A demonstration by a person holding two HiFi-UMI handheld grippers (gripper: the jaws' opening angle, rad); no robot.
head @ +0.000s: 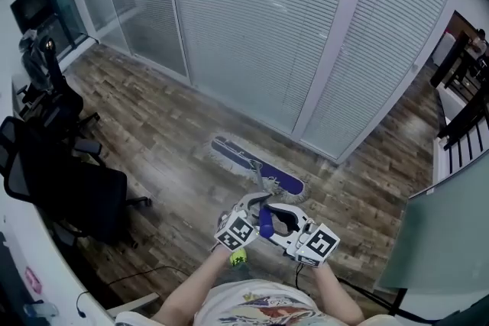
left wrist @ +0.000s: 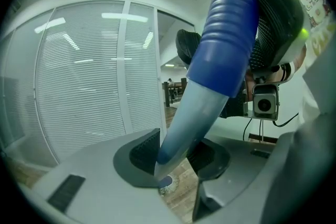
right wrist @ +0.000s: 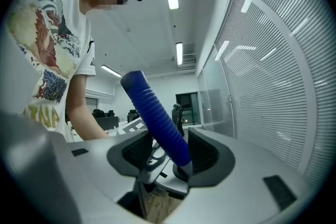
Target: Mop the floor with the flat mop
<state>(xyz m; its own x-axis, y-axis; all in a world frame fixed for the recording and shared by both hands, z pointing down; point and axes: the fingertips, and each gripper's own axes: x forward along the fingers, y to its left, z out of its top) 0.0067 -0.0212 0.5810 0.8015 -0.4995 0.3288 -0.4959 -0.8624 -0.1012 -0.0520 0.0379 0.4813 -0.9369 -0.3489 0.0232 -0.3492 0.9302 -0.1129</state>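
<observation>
A flat mop with a blue head lies on the wood floor in front of the glass wall. Its pole slants back toward me and ends in a blue ribbed grip. My left gripper is shut on the silvery pole just below the grip, and the mop head shows small beneath the jaws. My right gripper is shut on the blue ribbed grip, higher up the handle. In the left gripper view the right gripper sits close behind the handle.
Black office chairs crowd the left side by a white desk edge. A curved partition with blinds closes the floor ahead. Dark chairs stand at the far right. A thin cable runs over the floor near my feet.
</observation>
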